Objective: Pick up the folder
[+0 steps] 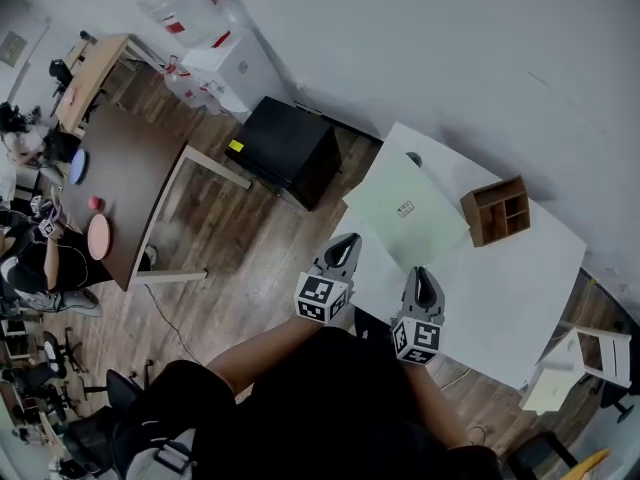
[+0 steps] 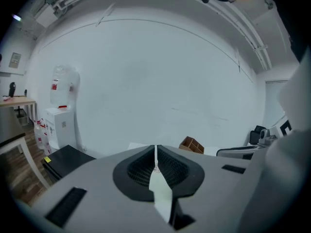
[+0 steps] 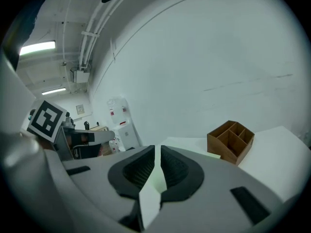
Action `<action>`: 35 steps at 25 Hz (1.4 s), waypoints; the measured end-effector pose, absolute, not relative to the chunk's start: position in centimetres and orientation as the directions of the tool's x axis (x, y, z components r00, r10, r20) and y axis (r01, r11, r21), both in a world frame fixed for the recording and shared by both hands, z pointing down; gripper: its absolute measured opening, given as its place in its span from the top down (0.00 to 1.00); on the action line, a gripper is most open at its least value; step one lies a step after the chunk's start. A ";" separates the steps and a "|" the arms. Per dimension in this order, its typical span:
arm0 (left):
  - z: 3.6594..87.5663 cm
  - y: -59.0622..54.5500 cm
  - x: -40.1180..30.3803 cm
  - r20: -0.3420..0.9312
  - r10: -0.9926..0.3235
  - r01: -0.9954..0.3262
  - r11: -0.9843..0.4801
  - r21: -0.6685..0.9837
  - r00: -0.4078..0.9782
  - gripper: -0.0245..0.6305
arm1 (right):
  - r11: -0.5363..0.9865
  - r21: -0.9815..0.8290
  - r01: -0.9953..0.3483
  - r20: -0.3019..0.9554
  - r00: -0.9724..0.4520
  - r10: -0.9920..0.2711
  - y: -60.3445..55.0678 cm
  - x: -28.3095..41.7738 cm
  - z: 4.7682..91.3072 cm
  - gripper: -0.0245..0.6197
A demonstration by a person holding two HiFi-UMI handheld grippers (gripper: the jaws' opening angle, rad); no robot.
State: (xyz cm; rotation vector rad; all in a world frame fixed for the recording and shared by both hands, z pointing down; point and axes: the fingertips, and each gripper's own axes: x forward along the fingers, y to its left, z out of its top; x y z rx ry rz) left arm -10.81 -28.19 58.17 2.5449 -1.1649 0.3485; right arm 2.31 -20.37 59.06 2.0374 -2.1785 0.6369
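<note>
Head view: pale green flat folder (image 1: 400, 203) is seen over the white table (image 1: 500, 288), near a brown wooden divided box (image 1: 496, 210). Grip is shown only in gripper views: left gripper (image 2: 155, 149) & right gripper (image 3: 157, 150) are each clamped on its thin edge.

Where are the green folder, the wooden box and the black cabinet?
green folder (image 1: 402, 200): head view, the middle of its cover.
wooden box (image 1: 475, 220): head view, its outer side wall.
black cabinet (image 1: 283, 140): head view, its top face.
</note>
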 end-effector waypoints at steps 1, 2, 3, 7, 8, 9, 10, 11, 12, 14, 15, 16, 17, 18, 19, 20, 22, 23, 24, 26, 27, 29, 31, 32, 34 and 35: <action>58.7 -29.1 -10.6 0.357 -0.683 -0.765 -0.618 0.185 0.638 0.93 | 0.007 -0.241 -0.970 0.353 -0.095 -0.931 -20.8 2.9 59.6 0.90; 59.2 -29.9 -10.5 0.366 -0.678 -0.764 -0.619 0.183 0.637 0.92 | -0.007 -0.244 -0.970 0.364 -0.084 -0.928 -21.2 3.5 60.1 0.90; 59.7 -30.7 -10.4 0.374 -0.675 -0.764 -0.619 0.182 0.636 0.92 | -0.021 -0.245 -0.969 0.376 -0.075 -0.924 -21.6 4.0 60.6 0.90; 61.4 -34.1 -10.8 0.394 -0.691 -0.784 -0.601 0.153 0.606 0.92 | -0.054 -0.252 -0.966 0.397 -0.052 -0.916 -22.8 5.8 62.0 0.90; 62.0 -34.9 -10.8 0.397 -0.697 -0.790 -0.597 0.139 0.597 0.92 | -0.062 -0.256 -0.965 0.398 -0.047 -0.916 -23.0 6.4 62.4 0.90; 62.6 -35.7 -10.8 0.401 -0.701 -0.794 -0.594 0.128 0.589 0.92 | -0.074 -0.263 -0.962 0.405 -0.040 -0.913 -23.1 7.1 63.0 0.89; 63.2 -36.4 -10.8 0.410 -0.701 -0.797 -0.591 0.123 0.583 0.92 | -0.092 -0.275 -0.957 0.419 -0.033 -0.907 -23.1 7.7 63.8 0.85; 64.0 -37.0 -10.8 0.422 -0.698 -0.800 -0.587 0.126 0.578 0.92 | -0.114 -0.290 -0.950 0.438 -0.026 -0.899 -23.0 8.1 64.5 0.80; 64.7 -37.7 -10.9 0.439 -0.691 -0.803 -0.579 0.140 0.574 0.92 | -0.136 -0.307 -0.942 0.457 -0.021 -0.889 -22.9 8.5 65.1 0.78; 66.2 -39.0 -11.1 0.477 -0.666 -0.809 -0.554 0.198 0.573 0.92 | -0.166 -0.327 -0.930 0.483 -0.014 -0.876 -23.1 9.0 65.8 0.76; 66.8 -39.7 -10.9 0.493 -0.652 -0.809 -0.543 0.228 0.576 0.92 | -0.175 -0.329 -0.928 0.491 -0.010 -0.871 -23.3 9.3 66.0 0.75; 67.4 -40.4 -10.5 0.505 -0.638 -0.805 -0.541 0.244 0.582 0.92 | -0.184 -0.328 -0.927 0.499 -0.005 -0.866 -23.5 9.7 66.3 0.75; 67.8 -40.9 -10.0 0.514 -0.624 -0.798 -0.551 0.244 0.588 0.92 | -0.196 -0.328 -0.924 0.508 0.003 -0.862 -23.6 10.2 66.7 0.74; 68.2 -41.3 -9.4 0.522 -0.611 -0.789 -0.568 0.234 0.595 0.92 | -0.212 -0.328 -0.921 0.517 0.013 -0.856 -23.8 10.6 67.2 0.72; 68.5 -41.7 -8.8 0.528 -0.598 -0.778 -0.588 0.222 0.603 0.92 | -0.230 -0.330 -0.916 0.526 0.024 -0.850 -23.8 10.9 67.7 0.71; 68.8 -41.9 -8.2 0.534 -0.586 -0.768 -0.604 0.215 0.610 0.91 | -0.250 -0.332 -0.909 0.537 0.035 -0.843 -23.8 11.2 68.4 0.70; 69.6 -42.5 -7.4 0.544 -0.570 -0.757 -0.619 0.208 0.616 0.88 | -0.288 -0.347 -0.893 0.562 0.048 -0.826 -23.9 11.6 69.7 0.67; 70.0 -42.9 -7.1 0.551 -0.564 -0.755 -0.624 0.204 0.615 0.87 | -0.304 -0.356 -0.884 0.574 0.049 -0.817 -24.0 11.8 70.3 0.66; 70.6 -43.3 -6.8 0.561 -0.555 -0.750 -0.631 0.197 0.614 0.84 | -0.315 -0.364 -0.876 0.586 0.047 -0.809 -24.1 11.9 70.9 0.65; 72.0 -43.9 -6.1 0.594 -0.518 -0.730 -0.658 0.182 0.615 0.76 | -0.325 -0.367 -0.872 0.601 0.044 -0.798 -24.5 12.2 71.8 0.62; 72.8 -44.2 -5.9 0.612 -0.498 -0.718 -0.674 0.174 0.615 0.71 | -0.325 -0.360 -0.874 0.607 0.045 -0.794 -24.8 12.4 72.2 0.61; 74.3 -44.8 -5.7 0.642 -0.468 -0.700 -0.697 0.155 0.608 0.67 | -0.325 -0.348 -0.879 0.620 0.044 -0.784 -25.2 12.7 72.9 0.60; 75.7 -45.3 -5.9 0.667 -0.449 -0.700 -0.697 0.154 0.594 0.62 | -0.330 -0.351 -0.876 0.639 0.033 -0.769 -25.2 12.9 73.7 0.58; 76.3 -45.4 -6.1 0.678 -0.440 -0.705 -0.690 0.165 0.589 0.61 | -0.332 -0.355 -0.874 0.648 0.026 -0.761 -25.1 13.0 74.1 0.57; 77.1 -45.7 -6.4 0.694 -0.423 -0.715 -0.672 0.190 0.582 0.58 | -0.336 -0.366 -0.868 0.664 0.010 -0.748 -25.0 13.1 74.9 0.56; 77.3 -45.8 -6.4 0.699 -0.416 -0.717 -0.668 0.198 0.581 0.57 | -0.339 -0.373 -0.863 0.670 0.002 -0.742 -24.9 13.2 75.2 0.56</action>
